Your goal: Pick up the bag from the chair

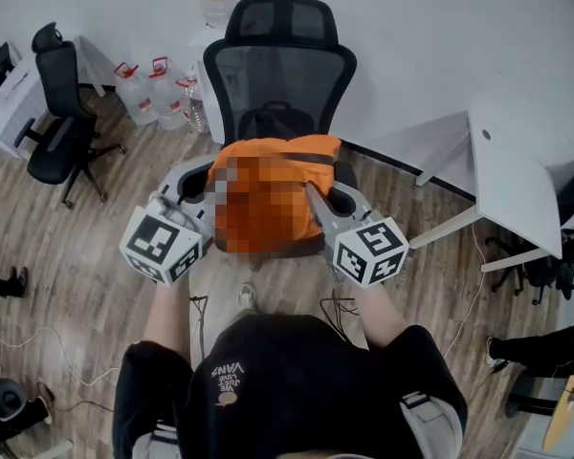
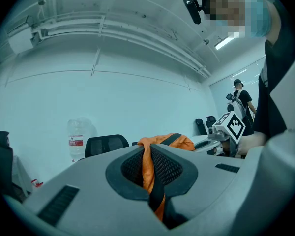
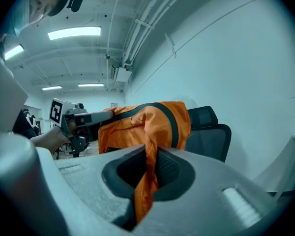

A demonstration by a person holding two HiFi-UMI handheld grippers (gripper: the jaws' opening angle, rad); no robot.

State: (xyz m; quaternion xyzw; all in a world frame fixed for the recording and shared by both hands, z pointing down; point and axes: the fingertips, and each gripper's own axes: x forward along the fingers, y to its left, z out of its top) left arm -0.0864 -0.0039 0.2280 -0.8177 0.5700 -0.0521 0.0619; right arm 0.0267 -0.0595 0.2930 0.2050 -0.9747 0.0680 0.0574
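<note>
My left gripper (image 2: 155,181) and right gripper (image 3: 145,178) each pinch a fold of orange fabric tight. The orange bag (image 1: 301,159) hangs stretched between them, its long axis running side to side, just before the black mesh chair's (image 1: 279,70) backrest.

Wood floor (image 1: 67,256), white wall (image 1: 440,36), white desk (image 1: 517,175) right, water jugs (image 1: 148,94).

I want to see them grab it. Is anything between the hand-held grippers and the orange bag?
Nothing visible. The left hand-held gripper and the right hand-held gripper each pinch fabric of the orange bag between their jaws.
</note>
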